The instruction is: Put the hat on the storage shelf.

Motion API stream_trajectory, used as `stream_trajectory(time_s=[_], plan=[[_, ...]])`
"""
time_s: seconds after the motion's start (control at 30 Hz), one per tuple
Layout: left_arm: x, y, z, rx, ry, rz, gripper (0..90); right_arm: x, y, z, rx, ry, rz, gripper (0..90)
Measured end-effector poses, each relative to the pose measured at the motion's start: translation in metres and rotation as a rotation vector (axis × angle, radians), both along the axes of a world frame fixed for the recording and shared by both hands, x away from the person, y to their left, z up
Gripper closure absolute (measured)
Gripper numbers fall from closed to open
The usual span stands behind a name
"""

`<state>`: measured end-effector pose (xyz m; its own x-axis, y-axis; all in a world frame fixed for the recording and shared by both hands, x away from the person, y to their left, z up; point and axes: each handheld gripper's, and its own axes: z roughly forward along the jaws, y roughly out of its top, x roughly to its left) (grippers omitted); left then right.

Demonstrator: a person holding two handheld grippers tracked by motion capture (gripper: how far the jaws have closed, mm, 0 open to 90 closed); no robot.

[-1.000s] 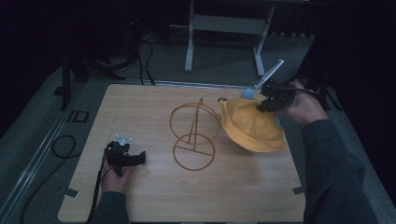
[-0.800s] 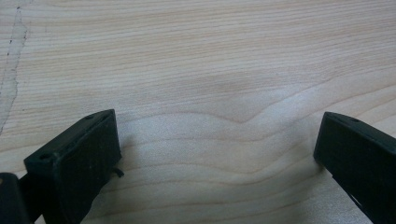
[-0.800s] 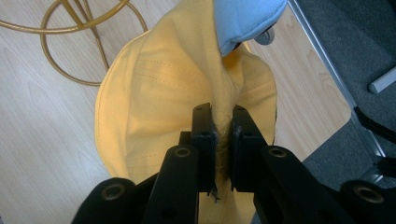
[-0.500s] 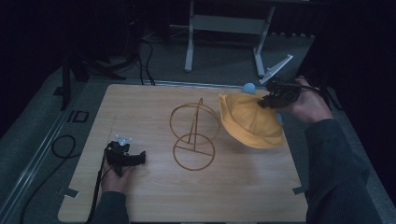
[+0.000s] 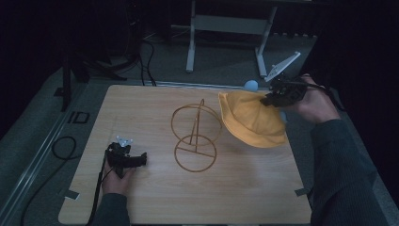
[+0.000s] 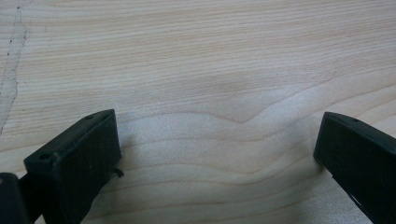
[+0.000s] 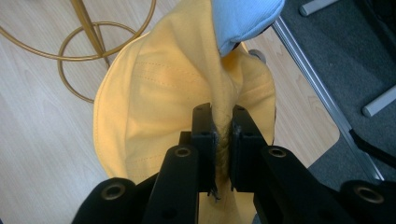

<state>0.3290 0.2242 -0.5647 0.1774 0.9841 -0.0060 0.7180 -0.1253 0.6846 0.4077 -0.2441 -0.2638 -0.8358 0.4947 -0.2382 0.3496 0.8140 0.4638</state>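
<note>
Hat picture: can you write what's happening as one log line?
right gripper: shut on hat, lifted | left gripper: open, on table | stand: bare, beside hat

Left gripper (image 5: 134, 160): positioned low at the near-left of the worktop (image 5: 155, 197), held in the left hand (image 5: 115, 176), fingers (image 6: 79, 154) spread wide apart with bare wood between them. Right gripper (image 5: 270, 99): raised at the far-right edge, held in the right hand (image 5: 313, 103), forearm extended from the near right. Its fingers (image 7: 205, 140) are closed on a fold of the yellow hat (image 5: 251, 120).
</note>
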Motion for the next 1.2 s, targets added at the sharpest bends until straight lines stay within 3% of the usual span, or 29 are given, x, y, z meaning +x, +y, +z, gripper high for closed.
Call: stream_trajectory(time_s=[0.9, 1.2], plan=[[0.0, 0.0, 0.0, 0.0, -0.001, 0.0, 0.4, -0.01, -0.015, 0.027, 0.139, -0.053, 0.071, 83.0], [0.0, 0.0, 0.0, 0.0, -0.001, 0.0, 0.4, -0.015, -0.009, 0.035, 0.16, -0.061, 0.109, 83.1]])
